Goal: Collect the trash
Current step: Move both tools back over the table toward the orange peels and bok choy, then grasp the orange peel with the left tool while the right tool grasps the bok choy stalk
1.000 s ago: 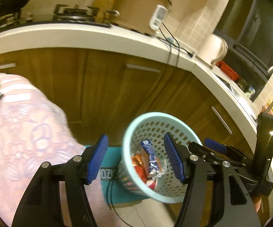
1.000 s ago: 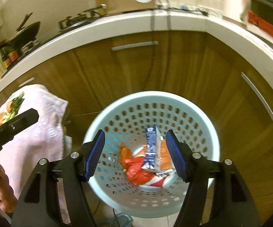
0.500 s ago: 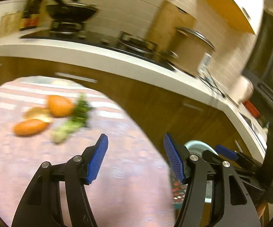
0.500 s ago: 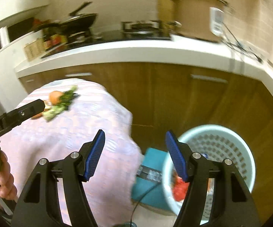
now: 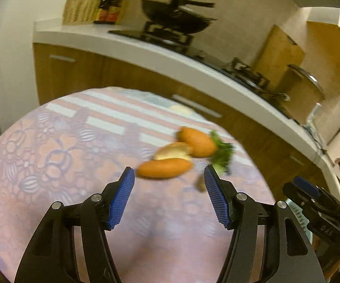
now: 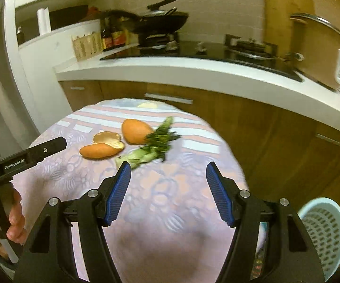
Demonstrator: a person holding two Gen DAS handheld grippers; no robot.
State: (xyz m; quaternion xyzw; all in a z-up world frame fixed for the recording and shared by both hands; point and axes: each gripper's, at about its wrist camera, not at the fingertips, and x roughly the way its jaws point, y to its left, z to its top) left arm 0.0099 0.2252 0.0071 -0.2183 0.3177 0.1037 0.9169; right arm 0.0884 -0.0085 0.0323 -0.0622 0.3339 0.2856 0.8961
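Orange peel pieces (image 5: pixel 165 168) (image 6: pixel 100 150) and a leafy green vegetable scrap (image 6: pixel 149 148) (image 5: pixel 223 153) lie together on the round table with a pink patterned cloth (image 5: pixel 59 155) (image 6: pixel 170 198). A small yellowish scrap (image 6: pixel 147 105) sits at the table's far edge. My left gripper (image 5: pixel 169 174) hangs open just short of the nearest peel, nothing between its blue pads. My right gripper (image 6: pixel 168 169) is open too, above the cloth, near the green scrap's stem end. The pale blue perforated bin (image 6: pixel 323 231) stands on the floor to the right of the table.
A white kitchen counter (image 6: pixel 193 75) with wooden cabinets curves behind the table, carrying a wok (image 6: pixel 160 22), bottles, a hob and a large cooker (image 6: pixel 316 44). A person's hand (image 6: pixel 14 221) holds the left gripper's handle at the lower left of the right wrist view.
Both grippers have swung left, away from the bin and over the table. The peels and green scrap now lie just ahead of the fingers; the bin has slid to the right edge.
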